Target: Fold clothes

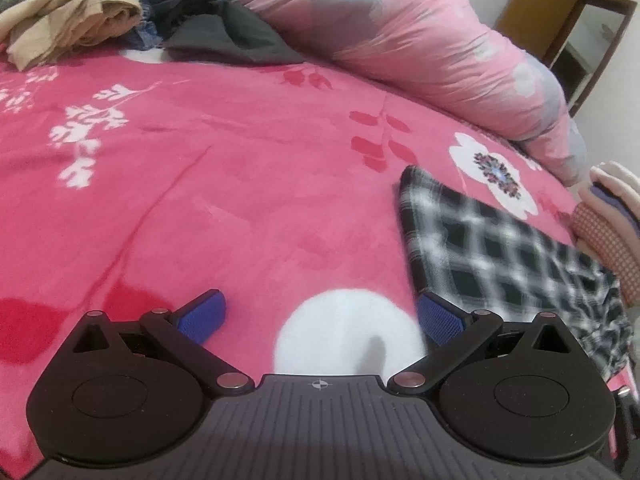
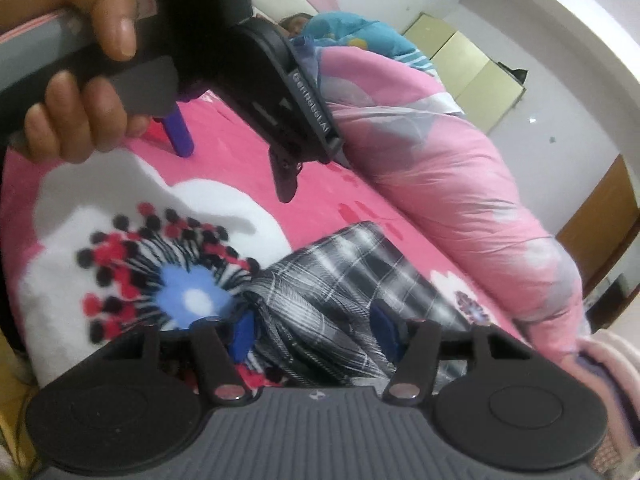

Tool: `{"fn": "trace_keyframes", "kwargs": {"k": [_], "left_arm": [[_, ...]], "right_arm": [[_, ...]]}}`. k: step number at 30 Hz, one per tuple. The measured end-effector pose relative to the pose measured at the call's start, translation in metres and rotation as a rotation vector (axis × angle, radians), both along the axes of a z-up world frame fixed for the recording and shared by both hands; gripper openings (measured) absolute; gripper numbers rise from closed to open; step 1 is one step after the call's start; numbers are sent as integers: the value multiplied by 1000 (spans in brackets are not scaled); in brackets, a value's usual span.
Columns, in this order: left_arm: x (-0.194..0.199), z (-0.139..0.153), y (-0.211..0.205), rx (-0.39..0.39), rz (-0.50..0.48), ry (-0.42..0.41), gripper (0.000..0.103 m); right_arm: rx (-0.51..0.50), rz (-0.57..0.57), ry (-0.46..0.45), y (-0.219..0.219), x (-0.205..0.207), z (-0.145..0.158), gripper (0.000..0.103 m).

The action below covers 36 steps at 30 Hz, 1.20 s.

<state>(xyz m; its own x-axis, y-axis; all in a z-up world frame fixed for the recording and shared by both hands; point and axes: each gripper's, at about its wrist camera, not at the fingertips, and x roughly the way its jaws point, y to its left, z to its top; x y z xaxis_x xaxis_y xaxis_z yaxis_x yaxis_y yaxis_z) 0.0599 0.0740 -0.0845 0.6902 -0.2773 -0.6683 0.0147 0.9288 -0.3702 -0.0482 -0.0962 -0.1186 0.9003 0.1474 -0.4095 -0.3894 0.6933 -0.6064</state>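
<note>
A black-and-white plaid cloth [image 1: 500, 248] lies folded on the pink flowered bed cover [image 1: 240, 160], to the right of my left gripper [image 1: 320, 316]. That gripper is open, and only bed cover shows between its blue pads. In the right wrist view the near end of the plaid cloth [image 2: 320, 304] is bunched between the blue pads of my right gripper [image 2: 312, 334], which is shut on it. A hand [image 2: 80, 92] holds the left gripper at the upper left, one blue finger [image 2: 180, 132] down near the cover.
A heap of loose clothes, beige [image 1: 72, 20] and dark, lies at the far left. A rolled pink duvet [image 1: 420, 52] runs along the far side. A stack of folded clothes [image 1: 612, 220] sits at the right edge. A person lies under a teal cover [image 2: 360, 36].
</note>
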Motion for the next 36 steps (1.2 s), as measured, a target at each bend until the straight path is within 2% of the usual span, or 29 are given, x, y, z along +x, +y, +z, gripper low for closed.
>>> {"fn": "trace_keyframes", "kwargs": {"k": [3,5,8,11,12,13,17,20,21,22,24,27,32,36], "left_arm": [[13,1,-9,-7,-23,-8,103],[25,1,-18,-4,-48,-10,103],[46,2,-33,-17,-80,-10,100],[71,0,-50,-31,-95,-13,95],[80,-1,-55,-28,-95,-9,91],[89,-3,-60,-22,-95,-5,80],[118,-6,-76,20,-92,15,67],[126,-4,-85,37,-104,23,39],[127,-3,-87,38,-107,26,20],[129,-1,-89,39,-109,28,14],[125,6,-99,66,-111,-5,7],[118,21,-115,108,-116,-71,5],[109,59,-156,100,-159,-163,5],[104,87,-212,107,-215,-249,4]], "right_arm": [[-16,7,7,3,9,-5,37],[-9,10,8,4,14,-6,21],[35,2,2,-2,16,-1,14],[109,-9,14,-13,17,8,13],[134,-11,21,-17,17,11,12],[158,-13,27,-20,19,13,12],[218,-17,26,-31,18,21,12],[265,-16,26,-38,15,24,11],[283,-16,27,-41,15,25,11],[301,-17,28,-44,15,26,11],[339,-22,25,-52,15,30,10],[409,-44,8,-68,11,38,10],[551,-103,-38,-108,5,57,9],[704,-187,-94,-154,3,76,9]]}}
